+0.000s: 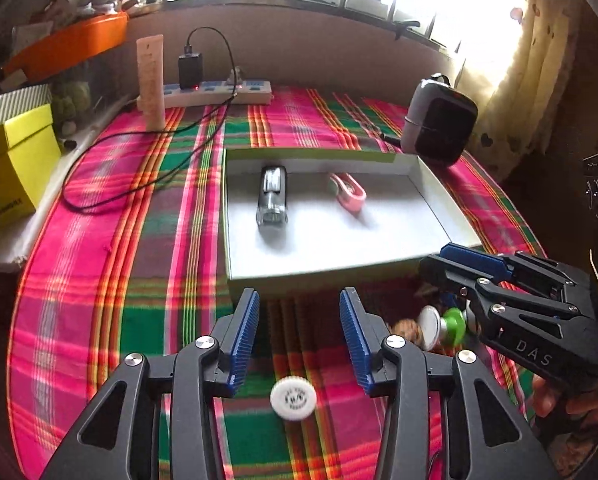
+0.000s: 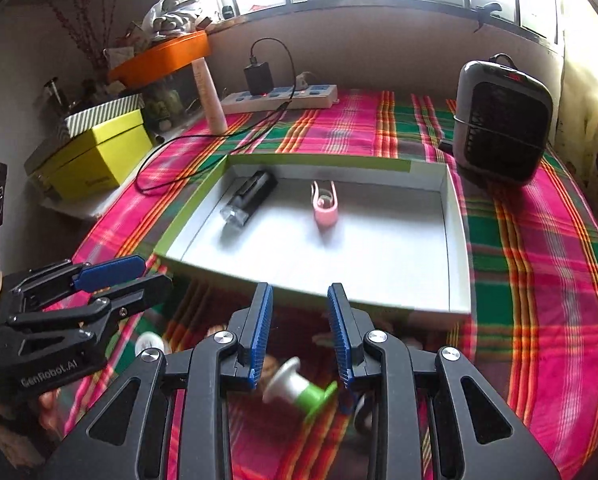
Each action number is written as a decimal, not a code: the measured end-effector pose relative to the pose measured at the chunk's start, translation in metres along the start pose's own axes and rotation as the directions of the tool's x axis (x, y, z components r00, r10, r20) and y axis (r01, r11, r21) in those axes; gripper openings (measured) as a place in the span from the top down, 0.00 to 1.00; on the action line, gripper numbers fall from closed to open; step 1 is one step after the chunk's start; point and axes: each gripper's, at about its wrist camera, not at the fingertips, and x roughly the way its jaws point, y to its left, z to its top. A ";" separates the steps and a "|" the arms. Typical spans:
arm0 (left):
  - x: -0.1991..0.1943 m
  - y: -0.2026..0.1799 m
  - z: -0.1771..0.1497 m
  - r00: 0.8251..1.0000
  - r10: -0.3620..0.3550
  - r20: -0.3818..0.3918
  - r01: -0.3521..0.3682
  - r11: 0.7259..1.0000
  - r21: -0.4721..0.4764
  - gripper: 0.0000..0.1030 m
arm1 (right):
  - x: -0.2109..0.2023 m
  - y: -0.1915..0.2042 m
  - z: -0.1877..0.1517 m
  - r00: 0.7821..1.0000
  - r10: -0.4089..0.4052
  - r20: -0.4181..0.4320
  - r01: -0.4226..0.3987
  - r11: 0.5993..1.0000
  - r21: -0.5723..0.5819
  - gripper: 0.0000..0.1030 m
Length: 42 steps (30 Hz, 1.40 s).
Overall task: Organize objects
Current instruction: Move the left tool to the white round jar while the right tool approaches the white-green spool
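Your left hand-held gripper (image 1: pixel 299 312) hovers low over the plaid cloth (image 1: pixel 139 208), its blue pads apart with nothing between them; a white cap (image 1: pixel 293 398) lies on the cloth just below the fingers, lower centre of the left wrist view. Your right hand-held gripper (image 2: pixel 299 308) is also spread apart, tilted down over a spool (image 2: pixel 299 390) — white at one end, green at the other — which lies on its side between the fingers and slightly below them, not touching either pad as far as the blur allows. In the left view the right tool comes in from the lower right, level with the near wall of the tray (image 1: pixel 319 270).

The tray sits mid-frame and holds a clear-and-black case (image 1: pixel 272 200) and a pink clip (image 1: pixel 349 194), well apart. Behind it, a power strip (image 1: pixel 219 92) with a black charger (image 1: pixel 190 68) runs along the wall at upper centre, a heater (image 2: pixel 501 120) stands at upper right, and a yellow box (image 2: pixel 95 156) rests at left under the bright window.
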 end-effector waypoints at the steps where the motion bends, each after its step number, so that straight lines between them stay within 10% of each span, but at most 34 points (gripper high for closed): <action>1: -0.001 0.000 -0.004 1.000 -0.003 -0.005 0.003 1.000 0.002 0.58 | -0.002 0.000 -0.003 1.000 -0.005 0.002 0.005 1.000 -0.003 0.71; 13: -0.002 0.003 -0.030 0.999 -0.035 -0.038 0.034 0.999 -0.031 0.57 | -0.020 0.000 -0.039 1.000 -0.003 0.023 0.002 0.999 0.036 0.71; 17: 0.000 0.003 -0.036 0.998 -0.046 -0.048 0.044 0.998 -0.040 0.55 | -0.022 0.001 -0.044 0.999 0.005 0.033 -0.007 0.998 0.055 0.46; 42: 0.008 0.005 -0.050 0.995 -0.055 -0.086 0.051 0.998 -0.042 0.54 | -0.008 0.002 -0.048 0.999 -0.039 0.033 0.034 0.987 0.155 0.57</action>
